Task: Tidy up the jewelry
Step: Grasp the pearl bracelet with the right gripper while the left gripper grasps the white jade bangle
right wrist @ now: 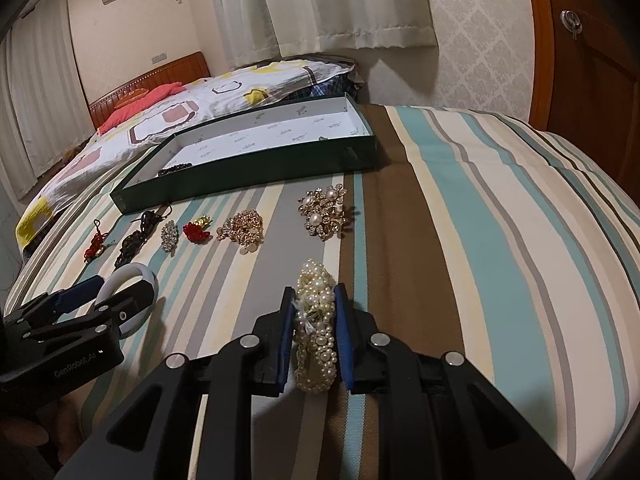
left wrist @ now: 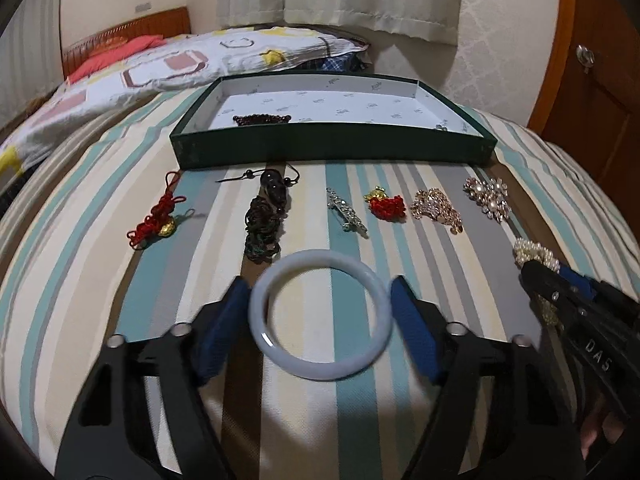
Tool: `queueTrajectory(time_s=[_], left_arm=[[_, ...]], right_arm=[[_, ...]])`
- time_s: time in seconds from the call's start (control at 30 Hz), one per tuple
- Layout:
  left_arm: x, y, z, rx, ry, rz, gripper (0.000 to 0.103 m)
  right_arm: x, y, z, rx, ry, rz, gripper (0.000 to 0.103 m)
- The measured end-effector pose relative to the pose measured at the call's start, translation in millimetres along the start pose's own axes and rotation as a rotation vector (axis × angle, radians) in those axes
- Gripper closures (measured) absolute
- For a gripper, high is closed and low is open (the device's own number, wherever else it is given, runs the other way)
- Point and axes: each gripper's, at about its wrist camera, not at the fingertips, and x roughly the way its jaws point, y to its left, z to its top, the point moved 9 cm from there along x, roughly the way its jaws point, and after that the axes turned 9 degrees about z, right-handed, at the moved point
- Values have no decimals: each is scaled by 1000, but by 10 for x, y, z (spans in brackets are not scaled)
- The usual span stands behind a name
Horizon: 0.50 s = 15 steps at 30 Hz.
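Note:
A pale blue-white bangle sits tilted up between the blue pads of my left gripper, which is shut on it just above the striped bedspread. In the right wrist view the same bangle shows at the far left in the left gripper. My right gripper is shut on a cream pearl bracelet that touches the bedspread. Ahead lies a shallow green box lined in white, with a dark bead bracelet inside.
In a row before the box lie a red knot charm, a dark cord pendant, a silver brooch, a red-gold charm, a gold brooch and a pearl flower brooch. Pillows lie beyond; a wooden door stands right.

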Motion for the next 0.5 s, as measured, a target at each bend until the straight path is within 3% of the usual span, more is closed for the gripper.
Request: queueTrajectory(time_s=[0.3,0.5], left_arm=[[-57,-24,-15,11,-3,-30,34],[-217,1,103,10,-60,-41,34]], right_arm=[[-2,59,-2,-19,0,3,83],[-37,126,66,-32,-8,11,83]])
